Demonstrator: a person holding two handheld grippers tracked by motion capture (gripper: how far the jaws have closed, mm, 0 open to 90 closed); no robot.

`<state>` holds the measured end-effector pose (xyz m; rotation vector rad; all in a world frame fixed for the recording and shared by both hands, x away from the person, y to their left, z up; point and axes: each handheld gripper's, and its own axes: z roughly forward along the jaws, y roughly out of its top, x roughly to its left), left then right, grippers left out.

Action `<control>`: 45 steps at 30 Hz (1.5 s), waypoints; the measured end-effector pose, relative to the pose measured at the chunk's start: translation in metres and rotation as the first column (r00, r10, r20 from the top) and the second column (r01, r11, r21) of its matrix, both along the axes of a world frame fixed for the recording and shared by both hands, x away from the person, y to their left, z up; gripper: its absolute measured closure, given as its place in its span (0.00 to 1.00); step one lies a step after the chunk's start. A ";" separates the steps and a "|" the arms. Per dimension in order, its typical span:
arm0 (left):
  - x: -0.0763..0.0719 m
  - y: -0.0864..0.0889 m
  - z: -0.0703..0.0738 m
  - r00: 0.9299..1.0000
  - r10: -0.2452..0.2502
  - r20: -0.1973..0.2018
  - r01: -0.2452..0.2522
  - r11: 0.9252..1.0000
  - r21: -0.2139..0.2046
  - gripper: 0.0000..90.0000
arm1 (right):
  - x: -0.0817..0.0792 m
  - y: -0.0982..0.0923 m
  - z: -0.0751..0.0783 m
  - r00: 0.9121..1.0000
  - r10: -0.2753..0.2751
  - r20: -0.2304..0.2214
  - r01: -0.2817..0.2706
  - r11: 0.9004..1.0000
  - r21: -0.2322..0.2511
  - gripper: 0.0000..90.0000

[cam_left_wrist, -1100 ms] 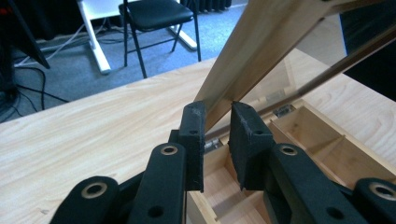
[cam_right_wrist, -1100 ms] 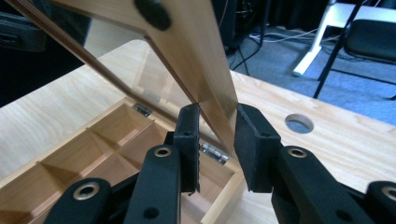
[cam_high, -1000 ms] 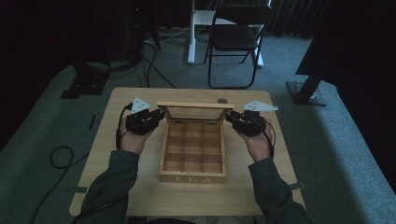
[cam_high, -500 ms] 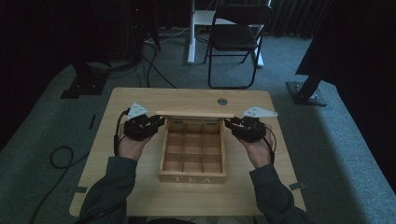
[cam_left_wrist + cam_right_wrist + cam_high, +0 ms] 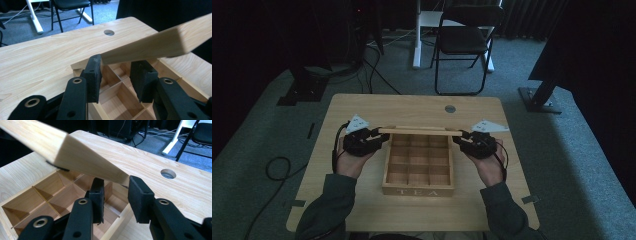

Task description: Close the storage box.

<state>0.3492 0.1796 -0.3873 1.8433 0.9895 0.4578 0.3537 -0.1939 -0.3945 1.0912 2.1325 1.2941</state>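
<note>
As both grippers' jaws have just been opening, the left gripper (image 5: 379,138) and right gripper (image 5: 460,137) flank the raised lid (image 5: 419,131) of the tea box (image 5: 418,191) (unheld, apparently), which could swing shut unsupported.

I am reading just one word here, "TEA", which is showing in pale capital letters on the near front wall of the wooden box (image 5: 418,191) in the high view, and I am finding nothing else legible on anything around it.
</note>
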 end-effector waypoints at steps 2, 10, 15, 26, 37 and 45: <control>-0.002 -0.001 -0.001 1.000 0.000 -0.001 0.000 1.000 0.009 0.67 | -0.001 0.000 -0.001 1.000 -0.002 0.001 0.002 1.000 0.003 0.68; -0.008 -0.001 -0.006 1.000 -0.009 -0.013 0.009 1.000 0.025 0.66 | -0.012 0.005 -0.009 1.000 -0.007 -0.007 0.007 1.000 0.007 0.57; -0.011 0.000 -0.009 1.000 -0.012 -0.019 0.013 1.000 0.023 0.66 | -0.017 0.005 -0.008 1.000 -0.013 -0.003 0.013 1.000 0.019 0.56; -0.018 0.000 -0.020 0.999 -0.014 -0.037 0.015 1.000 0.017 0.65 | -0.023 0.004 -0.015 1.000 -0.011 -0.029 0.012 0.999 0.030 0.55; -0.024 -0.001 -0.027 0.999 0.001 -0.039 0.001 0.999 0.043 0.62 | -0.033 0.003 -0.023 1.000 -0.016 -0.026 0.017 0.999 0.043 0.53; -0.028 0.000 -0.033 0.999 0.009 -0.051 -0.006 0.999 0.051 0.57 | -0.040 0.006 -0.025 1.000 0.001 -0.023 -0.001 1.000 0.005 0.52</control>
